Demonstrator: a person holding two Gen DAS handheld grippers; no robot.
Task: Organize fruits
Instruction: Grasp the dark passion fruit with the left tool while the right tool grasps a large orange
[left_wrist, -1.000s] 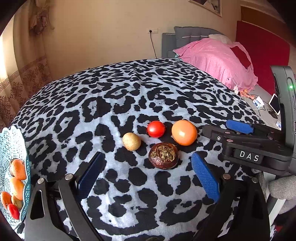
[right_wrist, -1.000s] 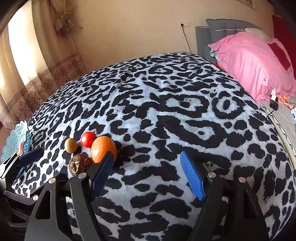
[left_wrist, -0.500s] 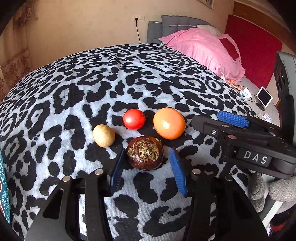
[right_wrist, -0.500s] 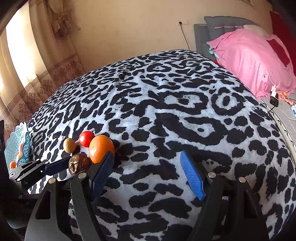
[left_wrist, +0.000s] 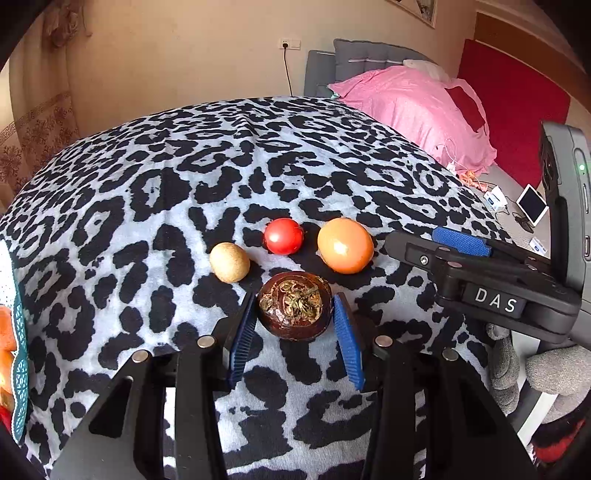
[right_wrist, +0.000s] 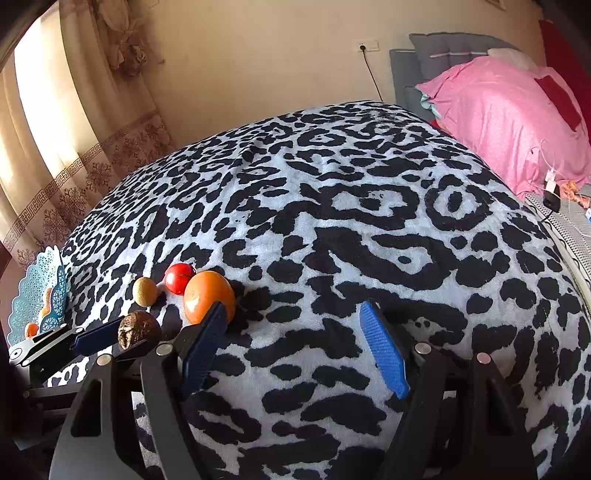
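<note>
Four loose fruits lie on the leopard-print bed cover, and the nearest of them, the dark brown fruit (left_wrist: 294, 305) with the dried crown on top, is the one I am working on. It sits between the blue fingers (left_wrist: 243, 334) of my left gripper (left_wrist: 295, 332), one pad on each side, very close to its skin; from the left wrist view I cannot tell whether they are already pressing on it or just short of touching. It looks to rest on the cover, not lifted.

I judge the step in hand to be the grasp of this fruit. What comes next, I think, is to finish the squeeze gently, since the shell looks cracked and hard but round enough to roll, then lift and carry it left to the teal basket (right_wrist: 35, 291) at the bed's left edge.

Just beyond it, counted left to right: one small tan fruit (left_wrist: 229, 261), one red tomato-like fruit (left_wrist: 283, 236), one orange fruit (left_wrist: 345, 245). The basket holds several orange pieces already; I cannot count them, as only a sliver shows.

My right gripper (right_wrist: 295, 350) hangs wide open and empty over bare cover to the right, its left finger just in front of the orange fruit.

One pink pillow (left_wrist: 410, 107) lies at the far right.
</note>
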